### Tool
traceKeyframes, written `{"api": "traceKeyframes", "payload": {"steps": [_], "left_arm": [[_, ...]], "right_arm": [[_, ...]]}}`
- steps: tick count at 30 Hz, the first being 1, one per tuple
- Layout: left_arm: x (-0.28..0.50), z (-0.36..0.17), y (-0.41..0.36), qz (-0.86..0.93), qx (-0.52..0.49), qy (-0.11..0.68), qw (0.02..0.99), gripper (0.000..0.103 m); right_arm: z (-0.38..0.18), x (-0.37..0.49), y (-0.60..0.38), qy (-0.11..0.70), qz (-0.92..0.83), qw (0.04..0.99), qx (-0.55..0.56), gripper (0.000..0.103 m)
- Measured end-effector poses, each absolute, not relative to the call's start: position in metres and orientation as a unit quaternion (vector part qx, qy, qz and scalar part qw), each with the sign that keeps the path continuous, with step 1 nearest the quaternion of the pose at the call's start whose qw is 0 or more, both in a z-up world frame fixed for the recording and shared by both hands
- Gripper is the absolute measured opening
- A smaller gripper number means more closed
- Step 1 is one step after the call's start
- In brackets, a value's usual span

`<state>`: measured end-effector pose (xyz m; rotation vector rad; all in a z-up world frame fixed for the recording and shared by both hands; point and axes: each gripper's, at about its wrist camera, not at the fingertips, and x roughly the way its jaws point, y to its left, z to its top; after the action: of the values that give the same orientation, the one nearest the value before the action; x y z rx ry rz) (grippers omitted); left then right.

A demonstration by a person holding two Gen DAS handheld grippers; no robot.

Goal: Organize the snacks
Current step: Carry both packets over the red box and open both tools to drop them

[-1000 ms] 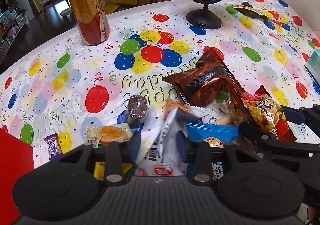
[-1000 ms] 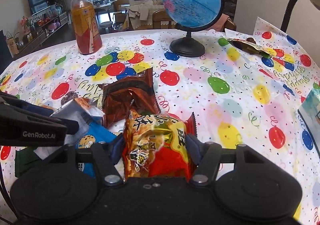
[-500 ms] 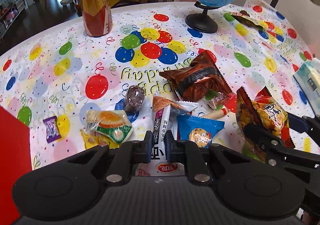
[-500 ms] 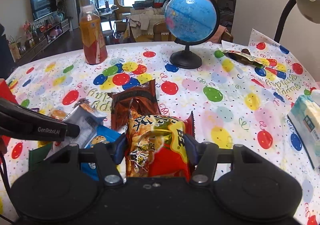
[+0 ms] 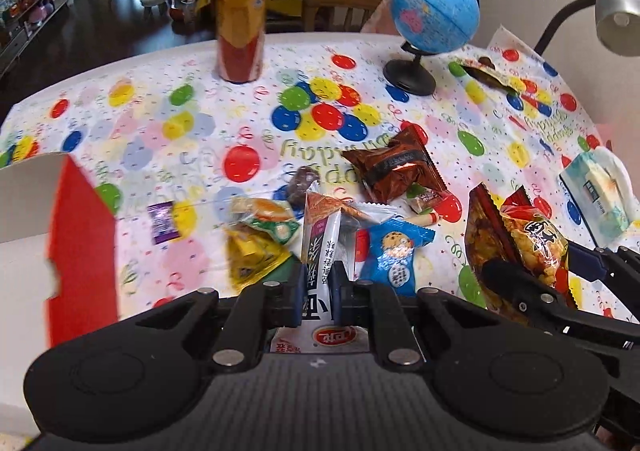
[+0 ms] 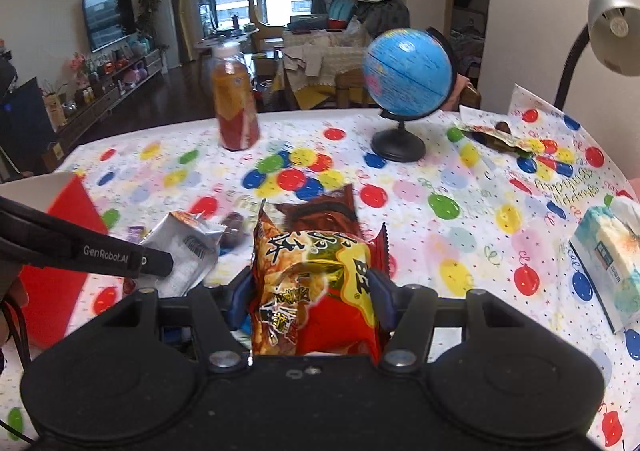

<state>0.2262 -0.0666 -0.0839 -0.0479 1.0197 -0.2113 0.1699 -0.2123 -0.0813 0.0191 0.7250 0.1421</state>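
Note:
My left gripper [image 5: 316, 293] is shut on a white snack packet [image 5: 320, 251] and holds it above the table; the packet also shows in the right wrist view [image 6: 182, 251]. My right gripper [image 6: 312, 297] is shut on a red and yellow snack bag [image 6: 316, 291], which also shows in the left wrist view [image 5: 532, 251], lifted off the table. A pile of snacks lies below: a brown bag [image 5: 396, 167], a blue cookie packet [image 5: 394, 255], a yellow packet [image 5: 252, 255], a green and orange packet [image 5: 266, 217], a purple candy [image 5: 162, 221]. A red box [image 5: 76, 247] stands at the left.
A juice bottle [image 5: 239, 31] stands at the back, a globe [image 5: 434, 17] at the back right, a desk lamp [image 5: 612, 15] at the far right. A tissue pack [image 5: 596, 191] lies at the right edge. Another wrapper [image 5: 488, 77] lies behind the globe.
Both grippers have risen and drawn back with their packets. The left gripper closed on the white packet and lifted it. The red box has come further into view at the left.

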Motion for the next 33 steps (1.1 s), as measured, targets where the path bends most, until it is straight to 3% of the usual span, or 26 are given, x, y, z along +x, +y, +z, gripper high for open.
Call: {"api": "traceKeyframes", "payload": {"steps": [13, 33], "left_arm": [[0.186, -0.046, 0.019, -0.052, -0.067, 0.463, 0.882, 0.013], [0.149, -0.027, 0.161, 0.037, -0.113, 0.432, 0.894, 0.013]], "right_arm": [[-0.039, 0.153, -0.140, 0.323, 0.139, 0.936, -0.014, 0.058], [-0.030, 0.151, 0.003, 0.312, 0.236, 0.918, -0.061, 0.058]]}}
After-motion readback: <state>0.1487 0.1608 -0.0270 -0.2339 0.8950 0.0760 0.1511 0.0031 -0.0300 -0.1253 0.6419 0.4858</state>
